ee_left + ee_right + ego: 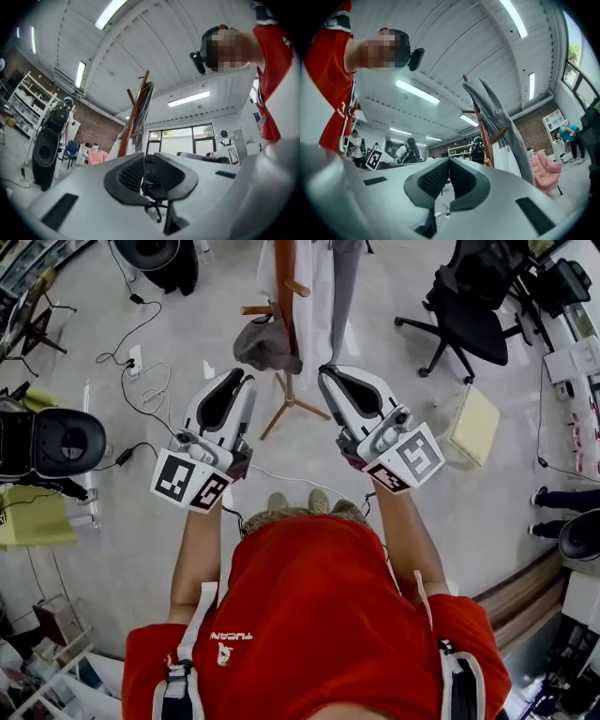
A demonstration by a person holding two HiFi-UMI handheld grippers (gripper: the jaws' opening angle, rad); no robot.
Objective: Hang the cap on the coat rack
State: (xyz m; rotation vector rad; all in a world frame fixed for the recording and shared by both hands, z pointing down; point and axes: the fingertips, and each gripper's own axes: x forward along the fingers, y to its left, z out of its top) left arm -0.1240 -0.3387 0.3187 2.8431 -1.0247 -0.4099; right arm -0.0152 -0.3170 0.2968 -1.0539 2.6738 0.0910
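A grey cap [265, 345] hangs on a side peg of the wooden coat rack [285, 296], low on the pole and a little left of it. Both grippers are held up short of the rack, apart from the cap. My left gripper [240, 379] points at the cap with its jaws a narrow gap apart and nothing between them; in the left gripper view [147, 157] the rack pole [136, 110] rises beyond it. My right gripper [328, 373] is shut and empty, its pads meeting at the tips [449, 161], with the rack [480, 122] ahead to its right.
White and grey garments [323, 287] hang on the rack's far side. A black office chair [469, 310] stands at the back right, another dark chair [56, 442] at the left. Cables and a power strip [136, 360] lie on the floor at the left. A yellow-lidded box [473, 423] sits to the right.
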